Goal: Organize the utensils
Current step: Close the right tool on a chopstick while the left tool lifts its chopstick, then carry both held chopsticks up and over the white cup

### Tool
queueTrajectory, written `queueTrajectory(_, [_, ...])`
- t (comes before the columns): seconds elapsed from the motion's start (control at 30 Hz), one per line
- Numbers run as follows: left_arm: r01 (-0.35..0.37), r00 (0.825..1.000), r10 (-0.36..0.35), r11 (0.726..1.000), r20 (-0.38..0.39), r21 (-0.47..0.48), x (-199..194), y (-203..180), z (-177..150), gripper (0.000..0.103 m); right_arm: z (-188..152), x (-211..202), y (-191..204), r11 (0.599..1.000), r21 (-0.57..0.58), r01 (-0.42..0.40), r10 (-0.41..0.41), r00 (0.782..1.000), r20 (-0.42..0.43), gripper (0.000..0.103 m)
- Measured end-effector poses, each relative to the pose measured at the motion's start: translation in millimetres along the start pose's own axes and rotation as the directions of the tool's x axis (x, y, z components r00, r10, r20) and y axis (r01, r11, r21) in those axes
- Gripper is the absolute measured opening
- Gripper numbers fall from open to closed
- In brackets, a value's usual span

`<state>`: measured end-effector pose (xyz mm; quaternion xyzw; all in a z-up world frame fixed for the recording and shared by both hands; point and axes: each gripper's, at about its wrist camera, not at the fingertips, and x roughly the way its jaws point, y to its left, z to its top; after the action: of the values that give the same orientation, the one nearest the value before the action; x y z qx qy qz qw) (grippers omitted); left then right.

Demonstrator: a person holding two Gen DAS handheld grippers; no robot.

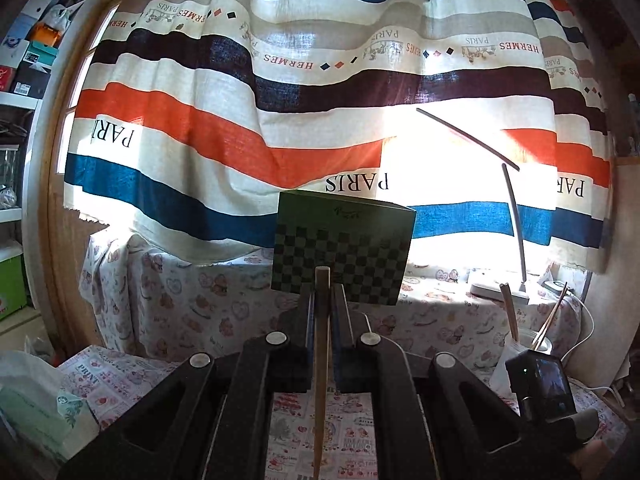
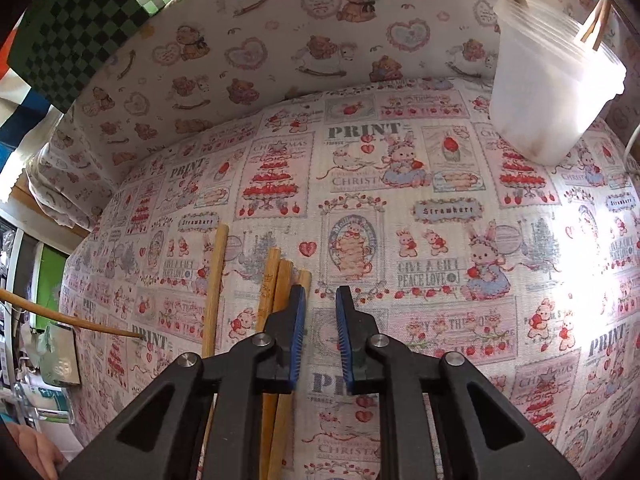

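Observation:
My left gripper (image 1: 323, 294) is shut on a wooden chopstick (image 1: 320, 380) that runs lengthwise between its fingers, held up in the air and pointing at the curtain. At the right stands a translucent plastic cup (image 1: 524, 354) with chopsticks in it. In the right wrist view my right gripper (image 2: 320, 294) points down at the tablecloth, its blue pads a little apart with only cloth showing between them. Several chopsticks (image 2: 276, 280) lie just left of its left finger, and one more chopstick (image 2: 216, 280) lies further left. The cup (image 2: 552, 92) stands at the far right.
A green checkered box (image 1: 344, 248) sits on the raised ledge behind the table. A white desk lamp (image 1: 516, 220) stands at the back right with its cable beside it. A tissue pack (image 1: 36, 412) lies at the left. A thin stick (image 2: 80, 322) juts in from the left.

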<state>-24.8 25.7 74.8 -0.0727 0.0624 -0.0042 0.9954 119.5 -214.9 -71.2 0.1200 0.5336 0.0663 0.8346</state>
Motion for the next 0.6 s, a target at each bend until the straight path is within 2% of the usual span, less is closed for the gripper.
queueTrajectory(0.23, [-0.022,1.000,0.022,1.000,0.001,0.003,-7.1,3.3,3.3,0.006,-2.7,1.4,3.9,0.999,0.000,-0.051,0.051,0.997,-0.058,0.013])
queueTrajectory(0.4, [-0.020,0.998,0.018,0.999,-0.052,-0.037,2.5,10.3,3.6,0.006,2.7,5.3,12.3,0.999,-0.019,-0.026,0.026,0.999,-0.043,0.013])
queueTrajectory(0.47, [-0.012,0.999,0.009,0.999,-0.049,-0.052,1.8,13.6,3.6,0.006,5.4,9.8,16.5,0.999,0.002,-0.054,0.054,0.997,-0.051,0.013])
queueTrajectory(0.6, [-0.042,0.998,0.039,0.998,-0.053,-0.048,5.8,16.5,2.7,0.006,5.6,12.6,23.9,0.996,-0.018,-0.083,0.082,0.995,-0.053,0.013])
